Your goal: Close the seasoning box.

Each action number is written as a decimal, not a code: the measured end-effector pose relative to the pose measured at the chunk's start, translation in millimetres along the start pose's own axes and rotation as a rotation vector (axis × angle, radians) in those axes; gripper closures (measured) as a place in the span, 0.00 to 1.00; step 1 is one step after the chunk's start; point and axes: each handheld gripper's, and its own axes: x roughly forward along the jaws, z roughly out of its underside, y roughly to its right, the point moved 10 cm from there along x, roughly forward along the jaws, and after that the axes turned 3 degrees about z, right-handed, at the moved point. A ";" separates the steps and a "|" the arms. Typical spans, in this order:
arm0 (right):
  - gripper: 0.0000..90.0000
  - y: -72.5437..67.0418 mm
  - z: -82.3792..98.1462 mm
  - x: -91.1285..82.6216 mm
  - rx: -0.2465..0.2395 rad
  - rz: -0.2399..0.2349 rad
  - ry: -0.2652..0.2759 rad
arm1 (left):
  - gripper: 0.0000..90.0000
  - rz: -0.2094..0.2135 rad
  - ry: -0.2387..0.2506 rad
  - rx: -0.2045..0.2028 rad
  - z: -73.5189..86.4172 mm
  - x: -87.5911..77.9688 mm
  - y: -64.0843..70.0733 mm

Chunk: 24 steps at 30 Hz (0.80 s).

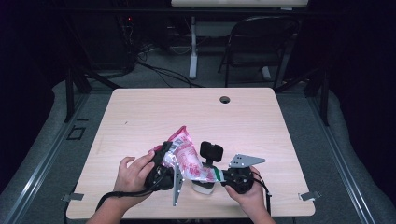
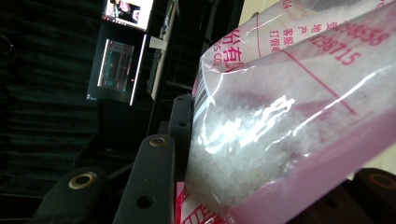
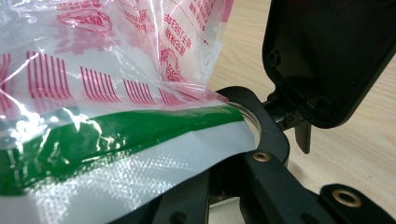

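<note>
A clear plastic bag (image 1: 186, 156) with pink print holds white grains (image 2: 243, 140). It hangs tilted over the near part of the table, and my left gripper (image 1: 164, 164) is shut on its left side, with one black jaw against the film. The bag's green and white end (image 3: 107, 126) lies over the mouth of a small round container (image 1: 204, 187). My right gripper (image 1: 225, 177) is shut on that container, its jaw wrapping the rim (image 3: 254, 123). The container's black hinged lid (image 1: 211, 150) (image 3: 327, 56) stands open behind it.
The wooden table (image 1: 187, 107) has a cable hole (image 1: 225, 99) near its far edge. Beyond the table stand a folding chair (image 1: 261, 42) and a white desk leg (image 1: 193, 46), with cables on the floor. A lit monitor (image 2: 116, 65) shows in the dark background.
</note>
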 end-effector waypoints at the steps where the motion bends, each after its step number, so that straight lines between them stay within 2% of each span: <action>1: 1.00 0.0 0.0 0.1 0.000 -0.001 0.000 | 0.80 -0.001 0.000 0.000 0.0 0.1 -0.1; 24: 1.00 -0.6 0.0 1.2 0.000 -0.001 0.002 | 0.80 -0.004 0.002 -0.001 -0.6 -0.5 -1.7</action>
